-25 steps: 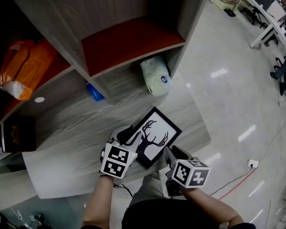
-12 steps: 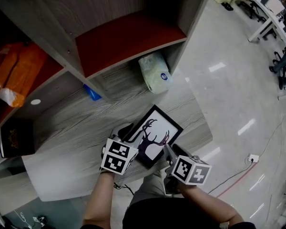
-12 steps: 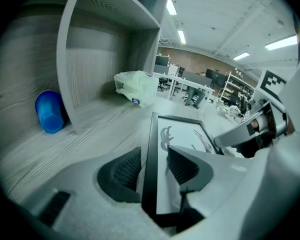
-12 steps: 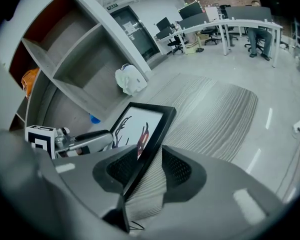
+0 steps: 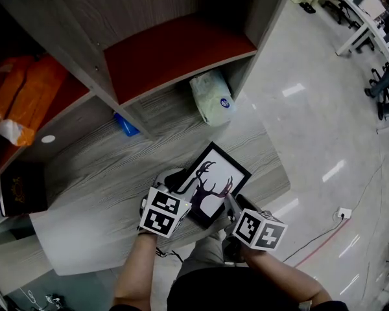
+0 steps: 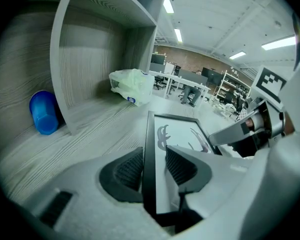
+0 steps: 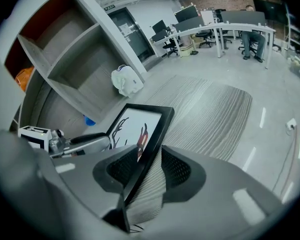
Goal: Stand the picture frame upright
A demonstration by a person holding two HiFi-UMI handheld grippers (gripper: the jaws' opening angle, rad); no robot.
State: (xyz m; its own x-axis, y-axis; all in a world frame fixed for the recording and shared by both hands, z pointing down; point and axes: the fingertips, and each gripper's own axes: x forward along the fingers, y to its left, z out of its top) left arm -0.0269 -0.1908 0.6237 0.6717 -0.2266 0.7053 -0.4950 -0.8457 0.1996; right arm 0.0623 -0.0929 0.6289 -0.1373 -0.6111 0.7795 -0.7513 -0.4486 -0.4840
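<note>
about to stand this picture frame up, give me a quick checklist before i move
1. Picture frame lies on the table, not yet upright: ok.
2. Frame edge sits between left gripper jaws: ok; they have just been closing.
3. Frame edge sits between right gripper jaws: ok; they have just been opening.
4. Both grippers clamped on the frame: not ok, jaws open around it.
5. Bag behind stands apart from frame: ok.

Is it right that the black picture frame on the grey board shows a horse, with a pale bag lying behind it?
Not quite: the picture frame shows an antlered deer, not a horse, as the head view makes plain. The pale bag does lie behind it.
</note>
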